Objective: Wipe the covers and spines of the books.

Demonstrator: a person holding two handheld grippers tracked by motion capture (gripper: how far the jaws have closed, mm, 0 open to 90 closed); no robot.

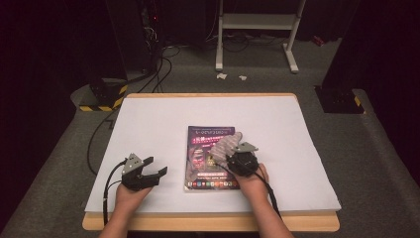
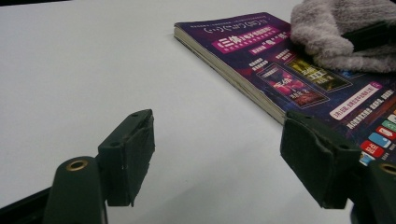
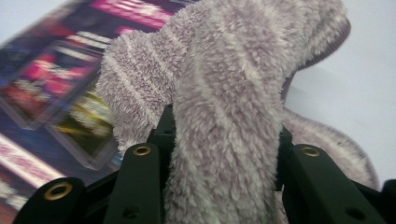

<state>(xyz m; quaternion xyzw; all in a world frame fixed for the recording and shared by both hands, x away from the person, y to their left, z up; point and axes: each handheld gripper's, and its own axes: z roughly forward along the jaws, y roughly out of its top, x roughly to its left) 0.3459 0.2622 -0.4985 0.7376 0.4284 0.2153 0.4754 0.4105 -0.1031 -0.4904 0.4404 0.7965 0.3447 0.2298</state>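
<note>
A purple-covered book [image 1: 200,158] lies flat in the middle of the white-covered table [image 1: 148,124]. A fluffy grey-pink striped cloth [image 1: 225,145] lies over the book's right side. My right gripper [image 1: 229,157] is shut on this cloth; in the right gripper view the cloth [image 3: 224,93] bulges up between the jaws of the right gripper [image 3: 223,135], with the book [image 3: 56,84] blurred to the left. My left gripper [image 1: 155,166] rests on the table left of the book, open, nothing between its jaws. The left gripper [image 2: 219,158] looks toward the book [image 2: 280,70] and the cloth [image 2: 336,37].
The wooden front edge [image 1: 198,222] of the table runs just before the person's forearms. Beyond the table, a white metal frame [image 1: 257,22], cables [image 1: 158,69] and a black-and-yellow striped base [image 1: 104,96] are on the grey floor.
</note>
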